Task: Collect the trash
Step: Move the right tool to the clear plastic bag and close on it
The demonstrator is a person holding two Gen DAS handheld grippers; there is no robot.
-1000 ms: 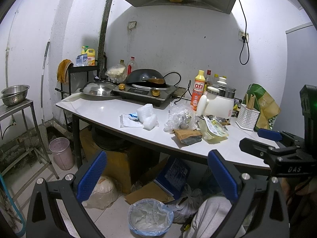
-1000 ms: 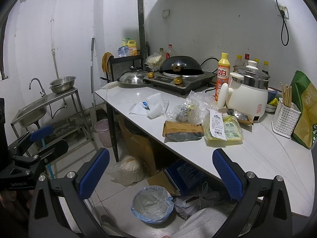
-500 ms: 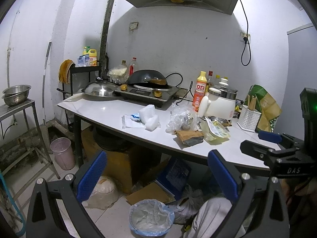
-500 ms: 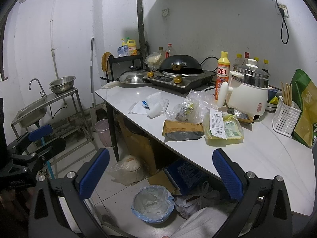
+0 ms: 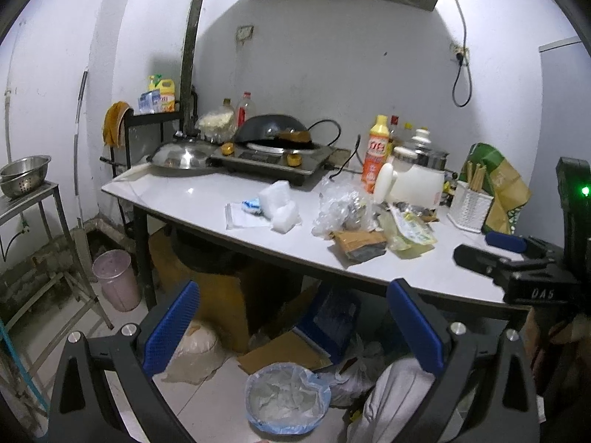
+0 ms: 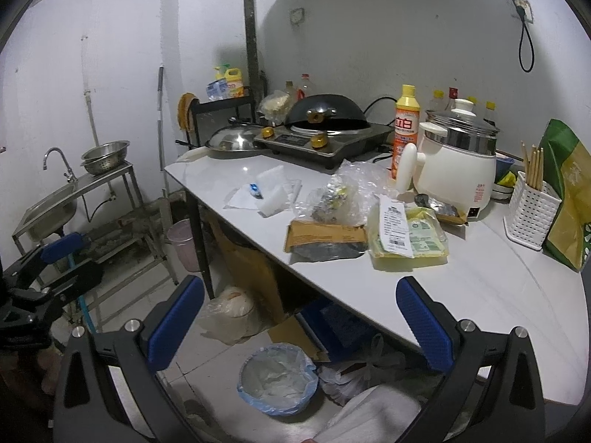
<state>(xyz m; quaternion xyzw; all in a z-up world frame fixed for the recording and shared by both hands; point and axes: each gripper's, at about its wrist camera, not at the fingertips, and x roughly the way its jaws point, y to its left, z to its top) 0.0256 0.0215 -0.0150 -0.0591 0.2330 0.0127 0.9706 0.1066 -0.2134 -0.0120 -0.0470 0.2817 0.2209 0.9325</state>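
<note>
Both pairs of fingers stand wide apart and hold nothing: the left gripper (image 5: 291,328) and the right gripper (image 6: 301,326) hang short of the tabletop (image 6: 461,277), over the floor. The step in hand looks like the approach to a first pick. It would go best by taking the nearest, flattest piece first, the brown paper package (image 6: 325,238) at twelve o'clock of the right gripper, coming in low from the table edge so one finger slides under it. The crumpled clear plastic bag (image 6: 340,193) just behind it and the yellow-green packet (image 6: 410,240) at one o'clock are light and may drag. The blue-lined waste bin (image 6: 277,378) sits on the floor at six o'clock. Farther back stand the white cooker (image 6: 458,162), stove (image 6: 325,138) and whitewashed walls.
</note>
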